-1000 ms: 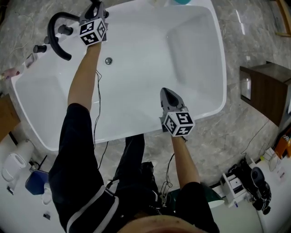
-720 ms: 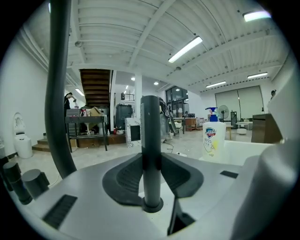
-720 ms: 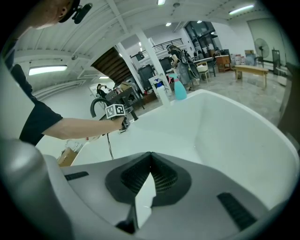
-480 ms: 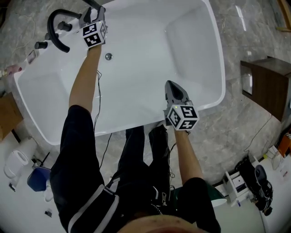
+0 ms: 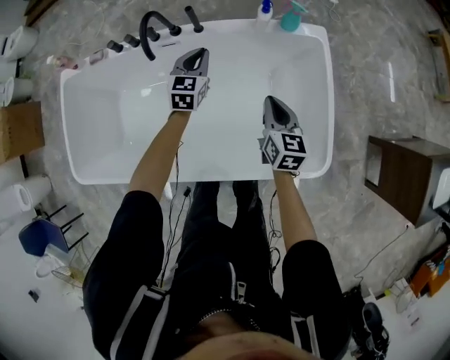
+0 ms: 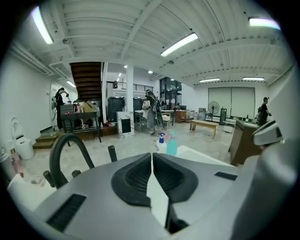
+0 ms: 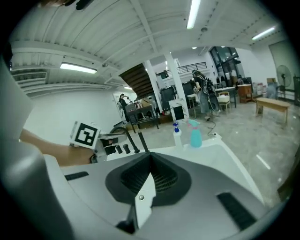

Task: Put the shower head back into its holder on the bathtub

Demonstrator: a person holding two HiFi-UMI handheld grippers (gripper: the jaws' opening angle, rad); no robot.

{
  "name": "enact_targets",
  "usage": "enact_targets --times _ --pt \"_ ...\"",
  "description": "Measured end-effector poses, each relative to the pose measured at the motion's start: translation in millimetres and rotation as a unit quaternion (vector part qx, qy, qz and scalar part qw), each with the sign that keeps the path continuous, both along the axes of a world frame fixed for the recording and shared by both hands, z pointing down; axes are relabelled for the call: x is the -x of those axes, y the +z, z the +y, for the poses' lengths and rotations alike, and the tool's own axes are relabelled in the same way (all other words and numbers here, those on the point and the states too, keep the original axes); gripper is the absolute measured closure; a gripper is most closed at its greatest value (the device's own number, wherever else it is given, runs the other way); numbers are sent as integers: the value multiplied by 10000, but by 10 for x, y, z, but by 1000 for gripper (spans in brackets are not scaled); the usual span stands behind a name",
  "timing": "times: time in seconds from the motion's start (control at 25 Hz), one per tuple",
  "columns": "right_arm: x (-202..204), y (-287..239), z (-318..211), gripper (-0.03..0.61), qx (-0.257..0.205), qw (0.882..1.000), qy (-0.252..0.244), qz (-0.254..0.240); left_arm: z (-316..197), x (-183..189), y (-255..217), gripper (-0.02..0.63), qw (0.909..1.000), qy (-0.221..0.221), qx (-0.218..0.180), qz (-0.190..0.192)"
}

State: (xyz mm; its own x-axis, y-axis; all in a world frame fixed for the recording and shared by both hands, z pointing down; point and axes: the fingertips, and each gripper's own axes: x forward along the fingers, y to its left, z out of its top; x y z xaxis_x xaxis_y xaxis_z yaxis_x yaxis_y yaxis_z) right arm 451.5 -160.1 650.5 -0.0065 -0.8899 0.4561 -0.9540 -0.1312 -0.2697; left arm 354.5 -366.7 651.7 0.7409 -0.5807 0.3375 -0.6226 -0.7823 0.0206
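The white bathtub (image 5: 91, 151) lies across the top of the head view. On its far rim a black arched faucet (image 5: 149, 29) stands, and right beside it the black shower head (image 5: 191, 18) stands upright, seemingly in its holder. My left gripper (image 5: 198, 53) hovers over the tub, short of the faucet, with its jaws shut and nothing in them. My right gripper (image 5: 271, 104) is over the tub's right part, also shut and empty. In the left gripper view the faucet (image 6: 65, 152) and shower head (image 6: 112, 153) show beyond the shut left gripper (image 6: 152, 154). The right gripper view shows the shower head (image 7: 143, 140) past the right gripper (image 7: 150, 157).
A white spray bottle (image 5: 266, 8) and a teal one (image 5: 290, 20) stand on the tub's far right corner. Black knobs (image 5: 121, 43) sit left of the faucet. A dark wooden cabinet (image 5: 404, 179) is at the right, a cardboard box (image 5: 21, 130) at the left. Cables trail on the floor.
My left gripper has come away from the faucet end and drawn back over the tub, now shut. The right gripper rose from the near rim. The head view has swung square to the tub.
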Motion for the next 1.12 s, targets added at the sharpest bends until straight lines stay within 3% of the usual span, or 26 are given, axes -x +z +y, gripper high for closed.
enact_targets --times 0.24,0.68,0.84,1.12 --pt "-43 -761 -112 569 -298 9964 -561 564 644 328 -857 584 9996 -79 -19 268" --pt "117 -1866 242 571 -1018 9849 -686 1221 1348 881 -1845 584 9969 -206 -588 477" --pt "301 -2023 306 571 -1226 9822 -692 1247 1463 1106 -2068 584 9950 -298 -733 614" --pt "531 -2168 296 571 -1412 9793 -743 1248 1518 1354 -2109 584 9943 -413 -627 758"
